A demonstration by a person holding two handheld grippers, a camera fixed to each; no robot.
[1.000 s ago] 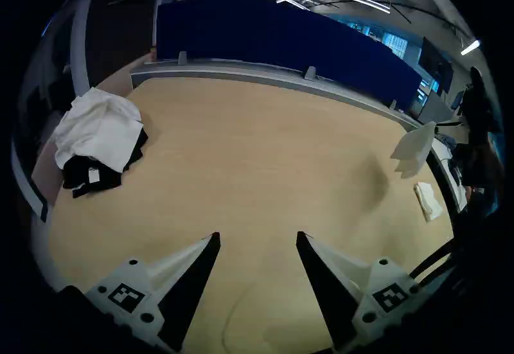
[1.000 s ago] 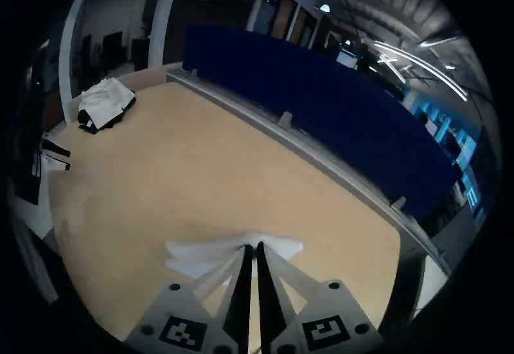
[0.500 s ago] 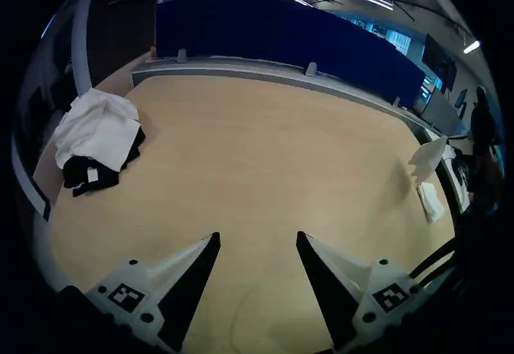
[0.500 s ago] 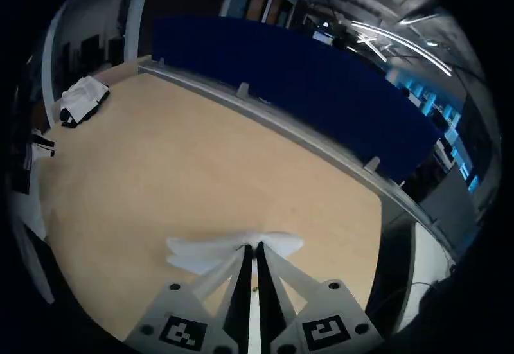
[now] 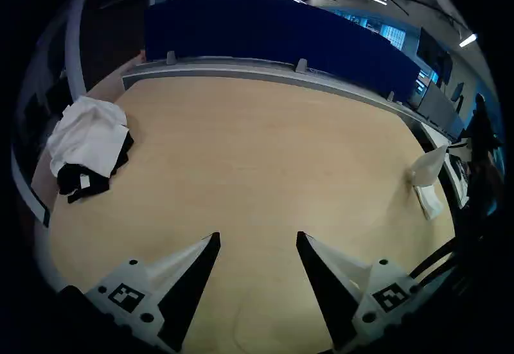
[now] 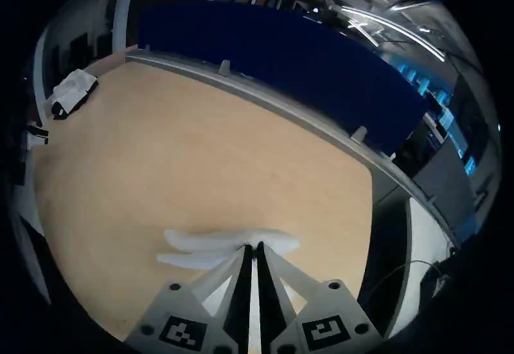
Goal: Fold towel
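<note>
A table (image 5: 257,142) is bounded along its far side by a partition (image 5: 270,29) set behind it. In the left gripper view, a heap of clothes (image 5: 87,142) is placed on the table at its left edge. At the right edge a towel (image 5: 429,166) is held just above a second cloth (image 5: 429,201) laid on the tabletop. The left gripper (image 5: 257,234) is positioned over the near edge, well apart from both. In the right gripper view the towel is caught at the tips of the right gripper (image 6: 253,246) and spread to either side before them, above the table.
</note>
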